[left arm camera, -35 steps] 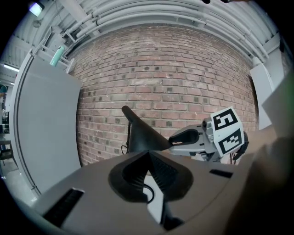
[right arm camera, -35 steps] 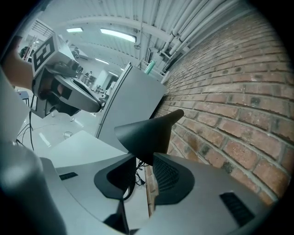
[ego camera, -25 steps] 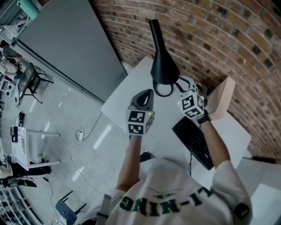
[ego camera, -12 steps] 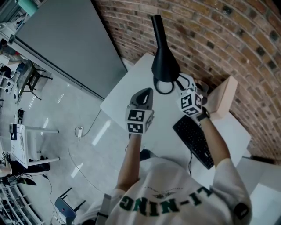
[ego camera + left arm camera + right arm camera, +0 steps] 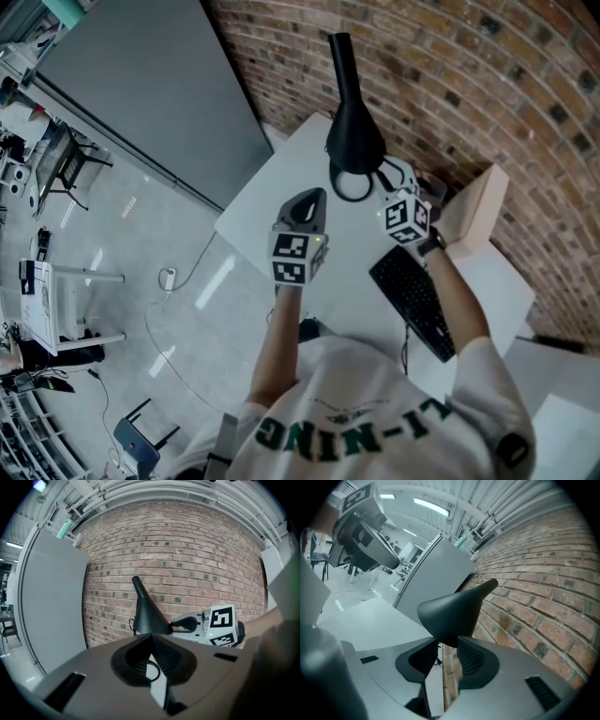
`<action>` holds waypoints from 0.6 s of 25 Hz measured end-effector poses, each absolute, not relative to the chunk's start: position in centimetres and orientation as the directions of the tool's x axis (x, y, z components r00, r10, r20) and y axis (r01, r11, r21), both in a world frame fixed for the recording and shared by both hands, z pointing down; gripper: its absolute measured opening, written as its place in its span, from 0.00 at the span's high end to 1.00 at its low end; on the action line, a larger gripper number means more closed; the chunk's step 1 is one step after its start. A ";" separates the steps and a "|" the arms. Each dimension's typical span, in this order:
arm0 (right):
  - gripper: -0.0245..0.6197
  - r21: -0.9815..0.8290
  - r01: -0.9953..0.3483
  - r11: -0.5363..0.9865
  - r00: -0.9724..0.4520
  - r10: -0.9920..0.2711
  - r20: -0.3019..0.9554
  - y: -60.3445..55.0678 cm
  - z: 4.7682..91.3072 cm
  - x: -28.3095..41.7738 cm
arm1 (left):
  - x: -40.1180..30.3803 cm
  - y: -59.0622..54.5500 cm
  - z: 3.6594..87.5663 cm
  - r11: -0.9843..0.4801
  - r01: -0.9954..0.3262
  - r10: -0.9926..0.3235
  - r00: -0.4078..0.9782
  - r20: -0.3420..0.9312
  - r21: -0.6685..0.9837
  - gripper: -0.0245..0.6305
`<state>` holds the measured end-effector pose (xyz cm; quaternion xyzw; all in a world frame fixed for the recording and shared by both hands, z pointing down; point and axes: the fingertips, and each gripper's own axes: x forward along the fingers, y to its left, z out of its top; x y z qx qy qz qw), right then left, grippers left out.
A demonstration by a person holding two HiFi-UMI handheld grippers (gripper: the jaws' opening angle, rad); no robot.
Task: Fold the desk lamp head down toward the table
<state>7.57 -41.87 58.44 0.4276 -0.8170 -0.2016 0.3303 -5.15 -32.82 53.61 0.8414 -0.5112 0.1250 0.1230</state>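
Observation:
The black cone-shaped desk lamp head (image 5: 353, 131) stands over the white table (image 5: 267, 220), its neck rising along the brick wall and its round rim facing down and toward me. My right gripper (image 5: 377, 180) comes in from the right and is shut on the rim of the shade. In the right gripper view the lamp head (image 5: 450, 611) dips between the pads. My left gripper (image 5: 316, 195) hovers just left of and below the rim, shut with nothing in it. In the left gripper view the lamp head (image 5: 149, 616) sits beyond the closed tips.
A black keyboard (image 5: 412, 300) lies on the table to the right, beside a tan box (image 5: 473, 211). The brick wall (image 5: 450, 75) runs close behind the lamp. A large grey panel (image 5: 141, 94) stands at the left, with floor below the table's left edge.
The lamp head has tipped slightly, so less of the pale inside of the shade shows. My right gripper has shifted a little with it. The left gripper has stayed in place.

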 end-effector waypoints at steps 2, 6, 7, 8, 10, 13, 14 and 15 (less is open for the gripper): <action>0.78 0.600 -0.570 0.561 -0.425 -0.826 0.370 -41.8 58.4 7.5 | -5.4 -32.8 53.4 -0.442 -0.894 -0.835 0.440 0.329 0.072 0.97; 0.77 0.513 -0.628 0.586 -0.434 -0.810 0.395 -41.5 58.4 7.8 | -5.7 -32.8 52.6 -0.442 -0.895 -0.846 0.438 0.305 0.060 0.97; 0.77 0.469 -0.659 0.589 -0.439 -0.807 0.396 -41.4 58.3 8.0 | -5.8 -32.7 52.4 -0.442 -0.895 -0.847 0.438 0.302 0.059 0.97; 0.77 0.424 -0.689 0.588 -0.445 -0.805 0.393 -41.1 58.1 8.3 | -5.8 -32.6 52.2 -0.443 -0.895 -0.848 0.439 0.297 0.057 0.97; 0.77 0.351 -0.737 0.578 -0.453 -0.807 0.379 -40.5 57.6 8.7 | -6.1 -32.4 51.6 -0.441 -0.896 -0.852 0.437 0.289 0.053 0.97; 0.77 0.278 -0.790 0.546 -0.447 -0.824 0.348 -39.3 56.3 9.6 | -6.4 -31.9 50.8 -0.438 -0.898 -0.856 0.434 0.281 0.052 0.97; 0.77 0.257 -0.805 0.534 -0.444 -0.831 0.337 -38.8 55.8 9.8 | -6.4 -31.8 50.5 -0.438 -0.897 -0.859 0.435 0.272 0.051 0.97; 0.77 0.239 -0.818 0.523 -0.441 -0.837 0.323 -38.2 55.2 10.0 | -6.3 -31.6 50.1 -0.439 -0.897 -0.861 0.436 0.262 0.049 0.97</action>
